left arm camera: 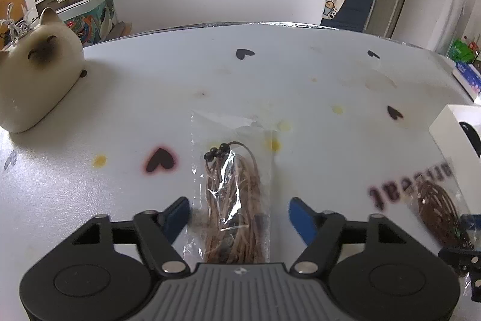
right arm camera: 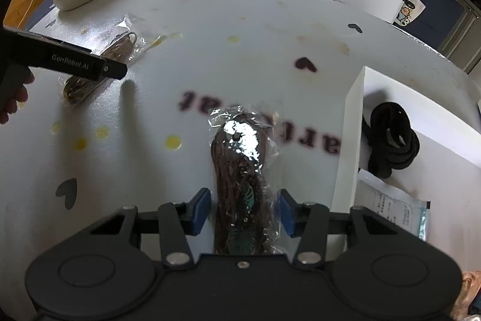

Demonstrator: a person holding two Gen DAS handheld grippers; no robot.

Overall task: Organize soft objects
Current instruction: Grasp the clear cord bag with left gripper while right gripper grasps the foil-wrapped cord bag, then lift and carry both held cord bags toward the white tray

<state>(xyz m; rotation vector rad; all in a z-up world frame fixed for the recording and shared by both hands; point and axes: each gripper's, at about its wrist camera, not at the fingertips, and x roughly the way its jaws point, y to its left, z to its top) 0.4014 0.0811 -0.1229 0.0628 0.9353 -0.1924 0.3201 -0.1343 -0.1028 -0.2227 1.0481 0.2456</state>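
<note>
Slippage is the main risk on both sides, because each clear packet is glossy film around a loose bundle of cord. The left gripper point(left arm camera: 239, 214) stands open astride the tan cord packet point(left arm camera: 233, 194); its blue pads sit beside the film without pressing it, the left pad close and the right one clearly apart. If the jaws shut on film alone, the bag could slide out or crumple and spill toward the table point(left arm camera: 315, 86). That packet lies flat near the middle of the table, its long axis running from six to twelve o'clock in the left view, the dark beads and torn open end at twelve.

The right gripper point(right arm camera: 243, 211) has its pads at the flanks of the dark cord packet point(right arm camera: 240, 170), which holds a green leaf charm. Glare and wrinkled film hide the contact line, so I cannot tell whether it is actually gripped. A loose hold would let the far end sag and catch the wall of the white box point(right arm camera: 350, 140) at three o'clock, where the black cord coil point(right arm camera: 390, 137) already lies. This packet likewise points away, six to twelve. The cat figure point(left arm camera: 36, 68) at ten o'clock stands well clear.
</note>
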